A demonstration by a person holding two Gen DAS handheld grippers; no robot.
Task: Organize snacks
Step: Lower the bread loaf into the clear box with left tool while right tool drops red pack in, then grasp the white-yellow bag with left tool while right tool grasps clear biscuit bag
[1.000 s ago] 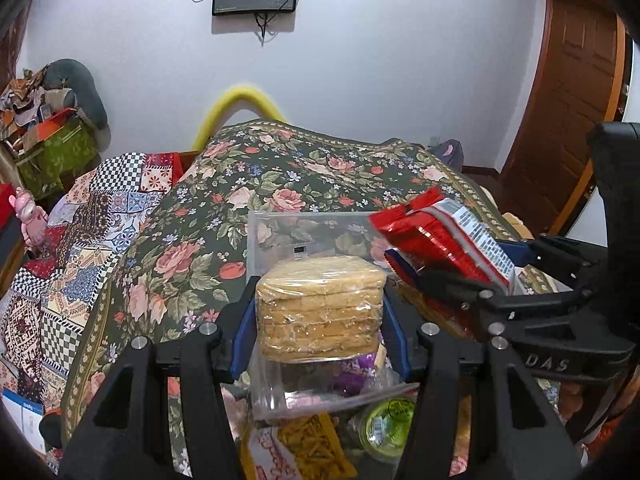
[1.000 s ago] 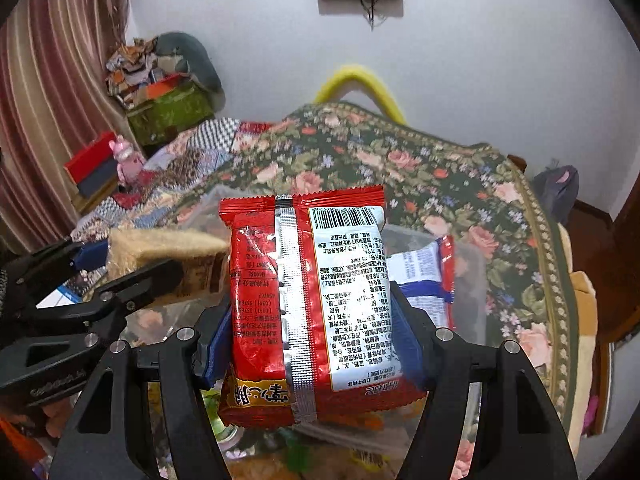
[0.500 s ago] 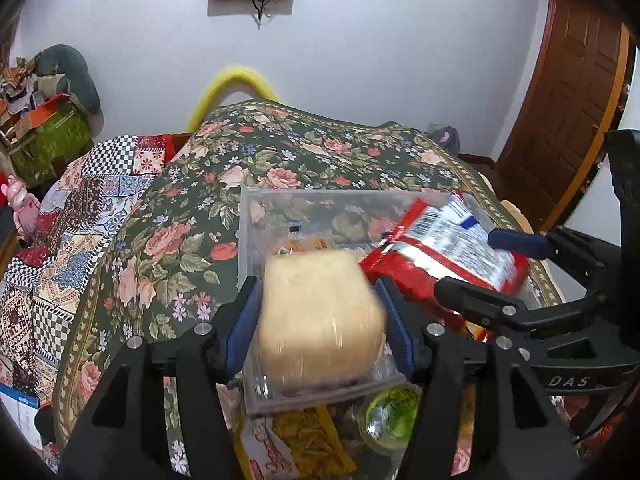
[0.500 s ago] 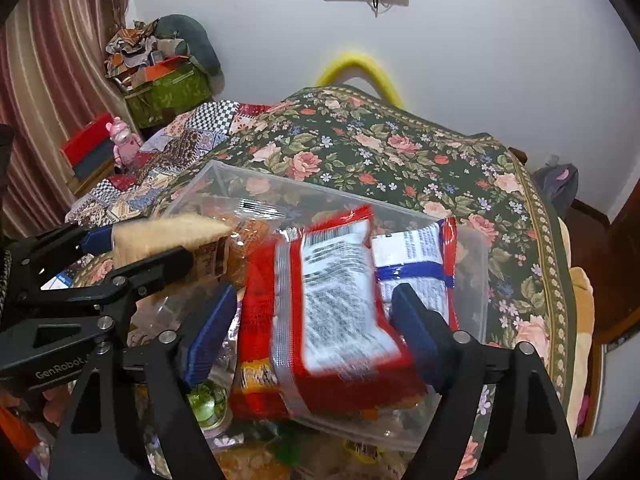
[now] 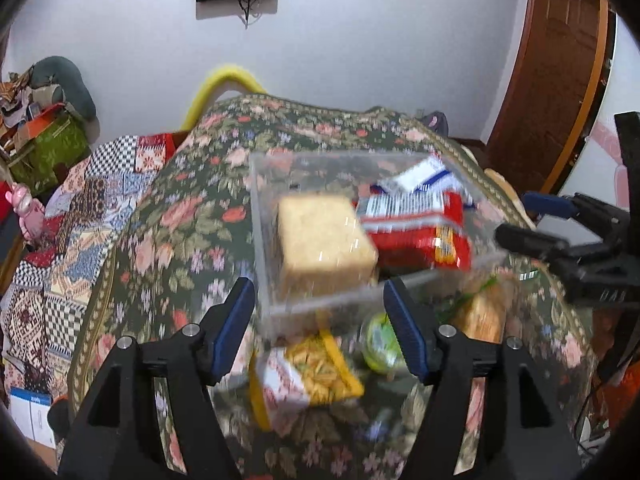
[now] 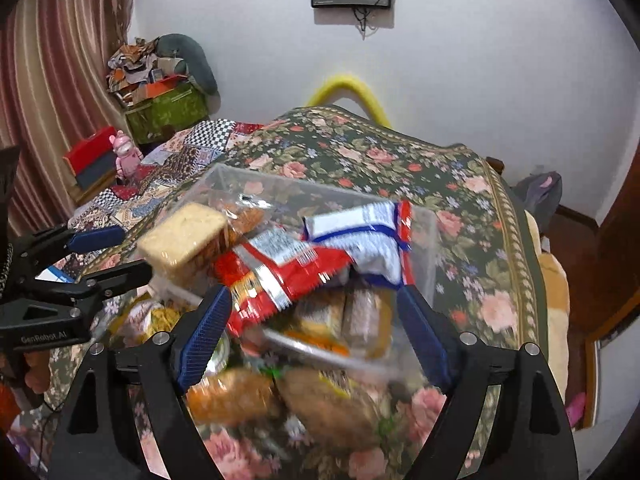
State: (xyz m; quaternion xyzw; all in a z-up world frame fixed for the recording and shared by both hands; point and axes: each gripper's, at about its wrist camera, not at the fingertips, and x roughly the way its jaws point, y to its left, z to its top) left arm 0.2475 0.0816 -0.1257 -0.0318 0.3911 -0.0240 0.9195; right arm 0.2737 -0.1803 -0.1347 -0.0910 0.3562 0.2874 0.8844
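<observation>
A clear plastic box (image 5: 280, 312) stands on the floral bedspread. In it lie a tan cracker pack (image 5: 324, 240), a red snack packet (image 5: 416, 228) and a white-and-blue packet (image 5: 416, 174). My left gripper (image 5: 320, 332) is open and empty, just short of the box's near wall. In the right wrist view the box (image 6: 424, 240) holds the cracker pack (image 6: 184, 236), the red packet (image 6: 280, 276) and the white-and-blue packet (image 6: 360, 240). My right gripper (image 6: 316, 340) is open and empty at the box's near edge.
Loose snacks lie in front of the box: a yellow chips bag (image 5: 312, 376), a green-lidded cup (image 5: 380, 344) and orange packs (image 6: 232, 396). The bed's patchwork quilt (image 5: 80, 216) is to the left, a wooden door (image 5: 560, 60) at the right.
Both grippers opened and let go: the cracker pack and the red packet dropped into the clear box. Both grippers drew back toward me.
</observation>
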